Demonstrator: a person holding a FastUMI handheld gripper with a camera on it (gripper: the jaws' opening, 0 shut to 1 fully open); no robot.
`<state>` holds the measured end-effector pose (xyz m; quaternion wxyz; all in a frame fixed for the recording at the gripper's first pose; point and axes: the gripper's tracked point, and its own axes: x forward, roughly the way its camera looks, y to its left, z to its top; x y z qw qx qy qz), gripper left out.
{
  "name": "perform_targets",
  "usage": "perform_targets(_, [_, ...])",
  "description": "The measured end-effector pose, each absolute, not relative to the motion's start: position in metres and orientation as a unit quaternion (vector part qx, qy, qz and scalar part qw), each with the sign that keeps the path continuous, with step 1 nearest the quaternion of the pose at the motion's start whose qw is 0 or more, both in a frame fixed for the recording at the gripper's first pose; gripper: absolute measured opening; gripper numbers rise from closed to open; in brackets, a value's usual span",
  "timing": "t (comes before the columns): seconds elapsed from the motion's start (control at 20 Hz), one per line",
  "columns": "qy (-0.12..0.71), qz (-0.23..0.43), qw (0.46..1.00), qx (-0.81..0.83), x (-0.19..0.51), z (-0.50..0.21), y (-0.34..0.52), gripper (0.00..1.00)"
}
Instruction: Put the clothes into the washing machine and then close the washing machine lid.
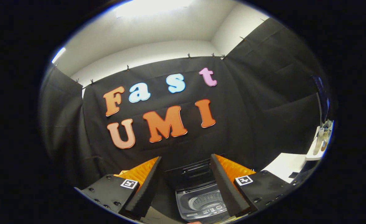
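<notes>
My gripper (186, 161) is open, its two orange fingers with black foam pads (223, 183) spread wide and holding nothing. Between and below the fingers sits a small grey top-loading washing machine (201, 205). Its dark lid (191, 174) stands raised at the back, and the perforated metal drum (206, 199) shows inside the opening. A control strip runs along the machine's front edge. The gripper hangs above and in front of the machine, not touching it.
A white table top (287, 169) lies to the right of the machine, with a white rack holding a few bottles (321, 140) at its far end. Black cloth walls close the booth behind and on both sides.
</notes>
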<state>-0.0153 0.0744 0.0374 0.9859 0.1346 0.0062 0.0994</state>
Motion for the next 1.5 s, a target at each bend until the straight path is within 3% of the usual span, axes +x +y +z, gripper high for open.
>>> perform_targets(0.45, [0.048,0.237,0.967,0.083,0.021,0.066,0.239,0.98])
perform_targets(0.8, [0.124,0.338,0.932,0.043,0.021,0.032,0.379,0.98])
perform_targets(1.5, [0.284,0.32,0.903,-0.028,0.047,-0.106,0.481,0.99])
